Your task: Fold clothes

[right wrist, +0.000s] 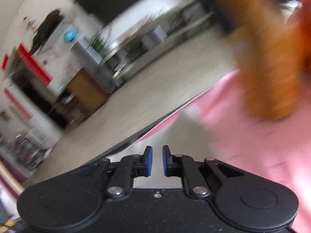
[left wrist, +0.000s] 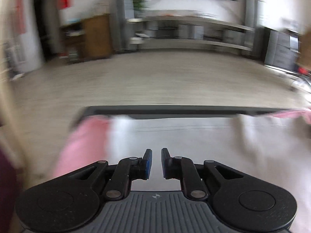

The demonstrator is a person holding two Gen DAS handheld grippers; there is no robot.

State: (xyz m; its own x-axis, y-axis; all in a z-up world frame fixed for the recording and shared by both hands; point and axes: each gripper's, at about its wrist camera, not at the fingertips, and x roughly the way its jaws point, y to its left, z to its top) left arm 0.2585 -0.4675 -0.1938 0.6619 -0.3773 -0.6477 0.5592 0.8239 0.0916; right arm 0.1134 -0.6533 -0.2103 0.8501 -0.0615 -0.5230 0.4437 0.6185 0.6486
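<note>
Both views are smeared by motion. The left gripper [left wrist: 156,162] and the right gripper [right wrist: 156,160] each show a narrow gap between their blue pads with nothing in it; neither holds cloth. The step in hand appears to be a reach toward the pink garment [right wrist: 252,136] on the grey table [left wrist: 175,136]. To do it well, each gripper should likely widen its jaws before arriving, settle on a hem or corner, and pinch a single layer only (a bunched grab would spoil the fold). In the left view pink cloth [left wrist: 81,145] lies left of the fingers, apart from them; in the right view it spreads to the right, near but not touching, under a blurred orange-brown object [right wrist: 272,68].
</note>
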